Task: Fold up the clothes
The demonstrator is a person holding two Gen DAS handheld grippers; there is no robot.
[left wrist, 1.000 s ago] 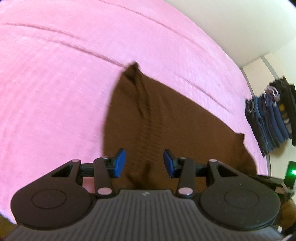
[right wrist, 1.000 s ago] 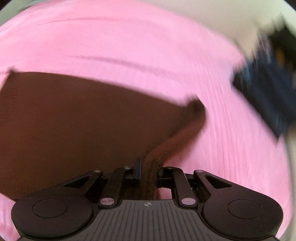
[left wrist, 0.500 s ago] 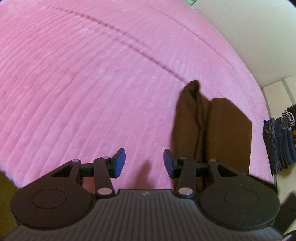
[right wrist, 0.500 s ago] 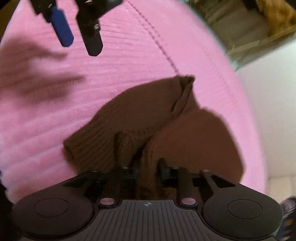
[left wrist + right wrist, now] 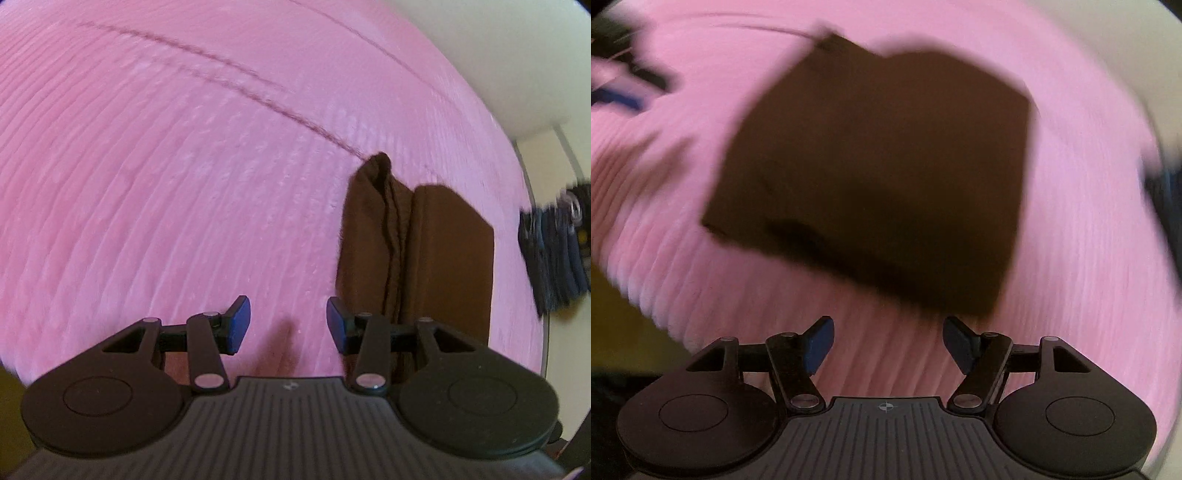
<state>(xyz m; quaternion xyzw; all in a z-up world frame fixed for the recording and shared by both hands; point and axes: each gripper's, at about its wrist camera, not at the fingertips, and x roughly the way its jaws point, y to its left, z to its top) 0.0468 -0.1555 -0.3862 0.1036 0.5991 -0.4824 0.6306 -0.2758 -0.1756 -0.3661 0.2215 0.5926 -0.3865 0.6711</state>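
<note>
My left gripper (image 5: 288,325) and right gripper (image 5: 888,345) both gape, holding nothing. The folded brown knit garment (image 5: 882,166) lies flat on the ribbed pink bedspread (image 5: 166,166). It looks soft, light and floppy; I'd pinch its doubled edge.

L wrist: low over pink bedspread (image 5: 184,166) | R wrist: blurry, prob. higher | shared: brown garment (image 5: 424,251)
</note>
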